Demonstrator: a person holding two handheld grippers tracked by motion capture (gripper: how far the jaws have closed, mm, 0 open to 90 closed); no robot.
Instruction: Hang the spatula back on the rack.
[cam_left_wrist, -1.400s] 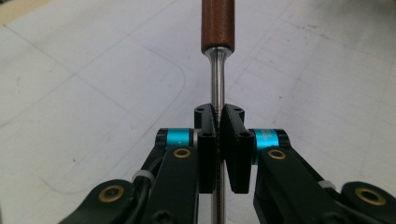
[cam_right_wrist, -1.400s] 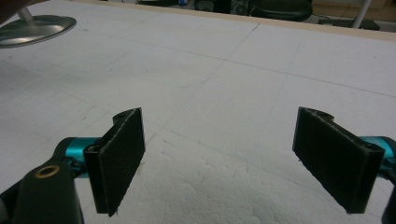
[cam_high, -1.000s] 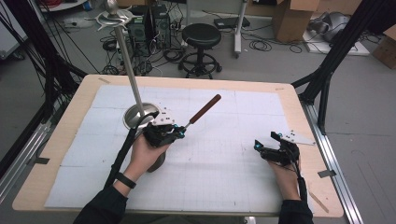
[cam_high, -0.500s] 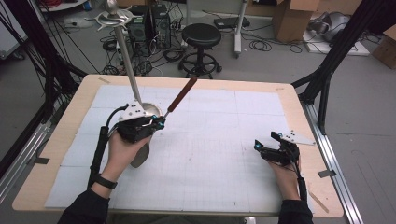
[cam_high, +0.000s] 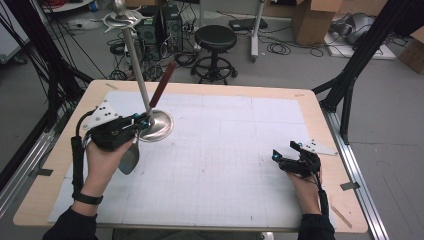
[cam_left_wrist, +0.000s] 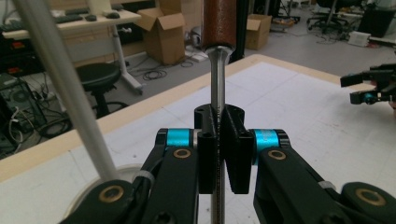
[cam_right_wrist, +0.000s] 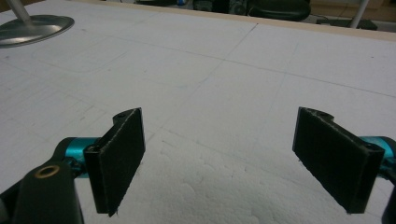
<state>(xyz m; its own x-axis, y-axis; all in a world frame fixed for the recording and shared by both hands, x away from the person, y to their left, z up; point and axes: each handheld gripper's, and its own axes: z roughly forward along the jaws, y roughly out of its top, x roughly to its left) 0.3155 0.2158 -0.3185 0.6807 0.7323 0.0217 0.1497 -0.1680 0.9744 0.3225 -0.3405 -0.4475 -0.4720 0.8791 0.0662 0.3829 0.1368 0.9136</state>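
Two hand-held grippers: left (cam_high: 142, 121) pinching a red-handled spatula (cam_high: 150, 105), right (cam_high: 278, 157) spread wide, no legible writing.

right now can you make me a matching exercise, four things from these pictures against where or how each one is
Things:
1. left tongs
2. right tongs
3. metal stand
4. black stool

States or places:
A. on the floor beyond the table
B. open, holding nothing
C. base on the white mat, pole rising
D. shut on the spatula

Pairs: 1-D, 2-B, 3-C, 4-A
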